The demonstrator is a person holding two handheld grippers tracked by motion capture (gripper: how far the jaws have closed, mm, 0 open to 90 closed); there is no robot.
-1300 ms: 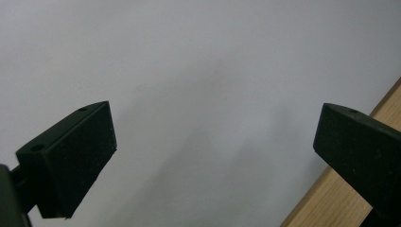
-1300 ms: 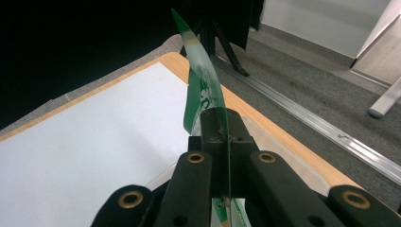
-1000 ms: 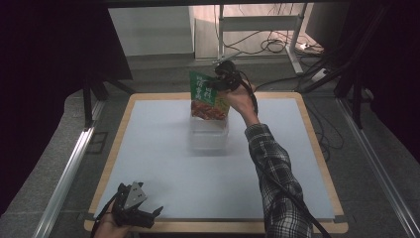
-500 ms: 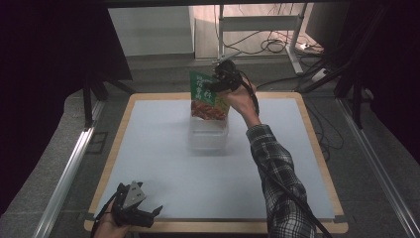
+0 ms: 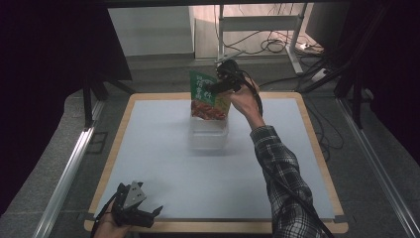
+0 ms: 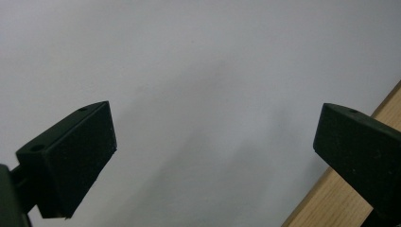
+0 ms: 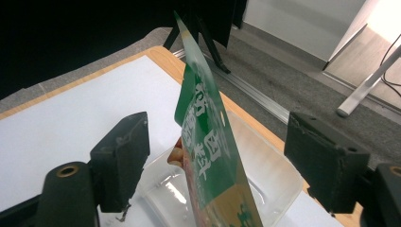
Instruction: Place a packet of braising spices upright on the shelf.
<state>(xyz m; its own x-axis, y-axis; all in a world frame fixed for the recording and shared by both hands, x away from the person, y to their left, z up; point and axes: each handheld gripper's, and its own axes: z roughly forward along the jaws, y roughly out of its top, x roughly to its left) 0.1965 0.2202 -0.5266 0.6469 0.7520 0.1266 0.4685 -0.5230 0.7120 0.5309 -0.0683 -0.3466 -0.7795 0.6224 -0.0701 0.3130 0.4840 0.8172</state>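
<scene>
Green snack pouch (image 5: pixel 207 96) stands upright in a clear plastic container (image 5: pixel 209 135) at the far centre of the surface (image 5: pixel 163 163), its lower end inside the tub and its top leaning a bit to the left in the high view. Right gripper (image 5: pixel 221 85) sits at the pouch's upper edge, far side of the surface, w/ the person's hand (image 5: pixel 243 99) behind it. In the right gripper view the jaws are spread wide, one on each side of the pouch (image 7: pixel 208 151), neither touching it; pouch runs edge-on between them, the container (image 7: pixel 265 184) below. So nothing is pinched there right now; pouch seems to rest on the tub alone.

Left gripper (image 5: pixel 134 208) is at the near left corner, well apart from the tub, low over the white surface. Its jaws are also spread, nothing between them, just white sheet (image 6: pixel 198 94) and a strip of wooden edge (image 6: pixel 340 203) in the left gripper view.

Risks, as I read it:
- Pouch is tall, thin and flexible; w/ no grip on it, it could tip over the tub's rim.
- If the right jaws pull back at an angle, one could clip the pouch's top and knock it out.
- Tub looks light; a nudge could slide it towards the far edge, which is near.
- Left gripper is too far off to steady anything quickly.
</scene>
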